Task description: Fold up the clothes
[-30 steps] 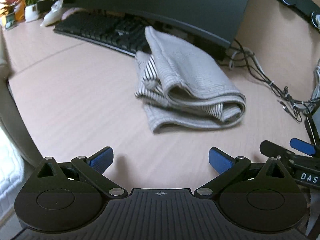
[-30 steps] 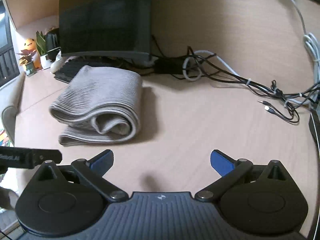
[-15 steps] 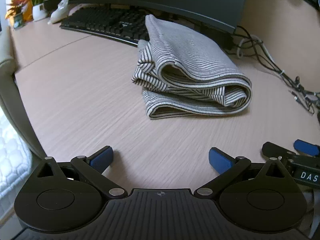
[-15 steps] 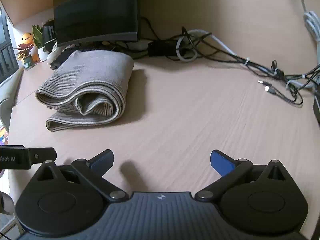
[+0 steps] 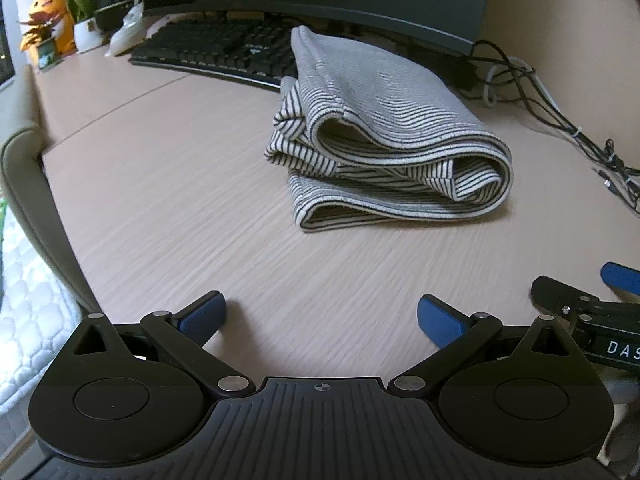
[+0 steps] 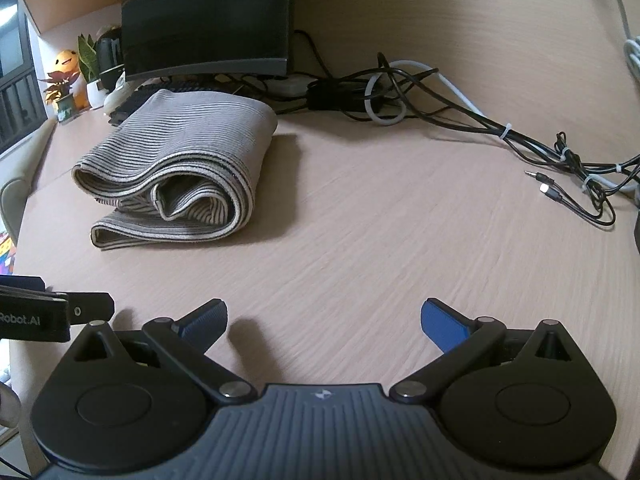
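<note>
Bare desk [image 5: 168, 184] lies open between both spread grippers and the folded striped cloth [image 5: 384, 136], so the near approach is free. Behind the cloth, a keyboard [image 5: 224, 46] and monitor [image 6: 208, 16] crowd close. Tangled cables [image 6: 552, 152] clutter the far right side.

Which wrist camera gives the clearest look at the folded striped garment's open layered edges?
The left wrist view: the striped garment sits centred, its stacked edges and tucked inner folds facing the camera. The right wrist view shows the same garment off to the left, mostly its rounded fold and top surface. Both grippers are open, clear of it.
</note>
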The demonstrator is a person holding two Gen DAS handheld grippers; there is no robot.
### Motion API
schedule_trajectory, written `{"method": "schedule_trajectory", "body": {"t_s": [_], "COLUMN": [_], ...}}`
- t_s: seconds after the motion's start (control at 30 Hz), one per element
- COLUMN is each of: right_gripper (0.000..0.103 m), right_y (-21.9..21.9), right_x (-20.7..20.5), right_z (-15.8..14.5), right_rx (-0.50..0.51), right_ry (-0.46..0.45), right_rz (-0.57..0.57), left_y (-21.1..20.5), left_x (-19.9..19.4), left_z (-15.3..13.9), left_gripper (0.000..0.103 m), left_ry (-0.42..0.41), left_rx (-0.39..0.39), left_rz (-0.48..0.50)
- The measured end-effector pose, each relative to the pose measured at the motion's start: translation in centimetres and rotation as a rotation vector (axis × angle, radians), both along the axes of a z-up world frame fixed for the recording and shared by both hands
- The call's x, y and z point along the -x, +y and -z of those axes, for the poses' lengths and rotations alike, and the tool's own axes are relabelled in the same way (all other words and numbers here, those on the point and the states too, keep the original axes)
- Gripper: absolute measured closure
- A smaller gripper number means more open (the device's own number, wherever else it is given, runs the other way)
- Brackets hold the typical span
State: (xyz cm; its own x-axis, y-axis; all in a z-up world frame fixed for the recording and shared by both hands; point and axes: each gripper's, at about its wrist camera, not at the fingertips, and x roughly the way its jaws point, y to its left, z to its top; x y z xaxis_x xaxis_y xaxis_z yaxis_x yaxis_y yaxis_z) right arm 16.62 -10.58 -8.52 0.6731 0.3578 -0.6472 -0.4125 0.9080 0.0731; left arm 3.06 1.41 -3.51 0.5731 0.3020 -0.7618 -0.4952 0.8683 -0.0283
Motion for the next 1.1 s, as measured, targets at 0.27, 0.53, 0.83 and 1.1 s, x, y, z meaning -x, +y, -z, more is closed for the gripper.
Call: {"method": "schedule_trajectory", "body": {"t_s": [0.27,0.53,0.83,1.1], "right_gripper": [0.000,0.000,0.000,0.000], "right_y": [-0.02,-0.15,0.42,0.43], "right_x": [-0.03,0.06,0.00,-0.81], "right_z": [0.09,0.09,0.18,0.17], "right_rx": [0.009,0.000,0.055,0.055], "right_ry": [-0.005,-0.009,-0.016,-0.016], "right_rz": [-0.010,-0.014,-0.066,-0.063], "left_y": [-0.13,-0.43,-0.61,-0.90], "left_x": [0.21,0.58,0.57,0.53], "left_z": [-0.01,0.04,-0.01,0.06], "left_gripper": [0.000,0.000,0.000,0.000], "left_ry": [0.010,0.019,0.026,0.022], "left_rx": [-0.006,-0.021,-0.023,-0.029], "left_rz": [-0.032,-0.053,-0.074,-0.093]}}
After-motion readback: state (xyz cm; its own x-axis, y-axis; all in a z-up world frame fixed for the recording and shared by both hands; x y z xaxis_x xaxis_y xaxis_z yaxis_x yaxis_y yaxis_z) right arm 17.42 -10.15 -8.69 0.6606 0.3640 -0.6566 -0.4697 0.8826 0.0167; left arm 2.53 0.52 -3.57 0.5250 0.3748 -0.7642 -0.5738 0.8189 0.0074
